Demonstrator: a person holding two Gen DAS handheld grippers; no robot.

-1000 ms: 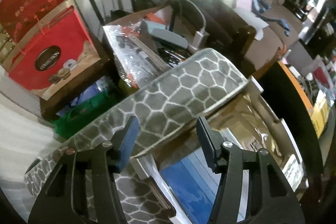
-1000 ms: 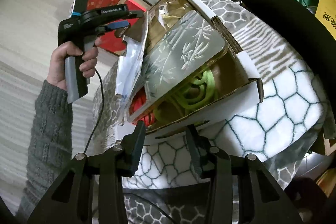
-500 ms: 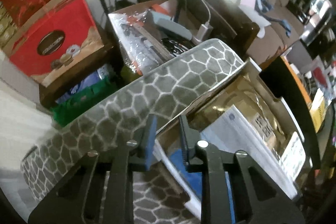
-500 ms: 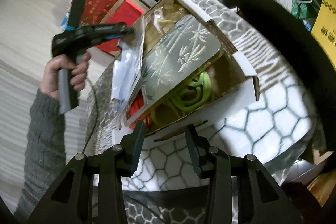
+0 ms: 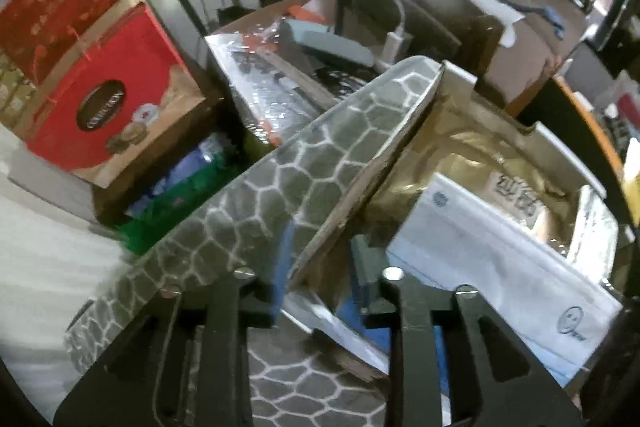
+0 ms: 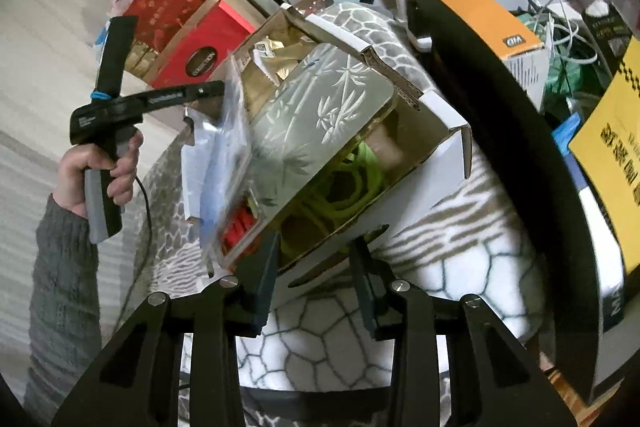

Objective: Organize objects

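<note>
A white cardboard box (image 6: 436,163) sits on a grey honeycomb-pattern blanket (image 6: 472,267). It holds a gold bag (image 5: 460,155), a white packet (image 5: 492,259), a bamboo-etched panel (image 6: 320,119) and green cord (image 6: 344,187). My left gripper (image 5: 320,267) is shut on the box's left cardboard flap (image 5: 360,195); it shows in the right wrist view (image 6: 216,89) at the box's far left side. My right gripper (image 6: 314,259) is open, its fingers on either side of the box's near wall.
Red gift boxes (image 5: 108,103) stand left on a low shelf. An open carton with cables and wrapped items (image 5: 288,67) lies behind the blanket. A black bin with an orange box and cables (image 6: 520,39) stands right. A sofa (image 5: 532,27) is at the back.
My left gripper has closed from wide open onto the box's left flap, and the flap now stands tilted up. My right gripper has stayed open at the box's near wall.
</note>
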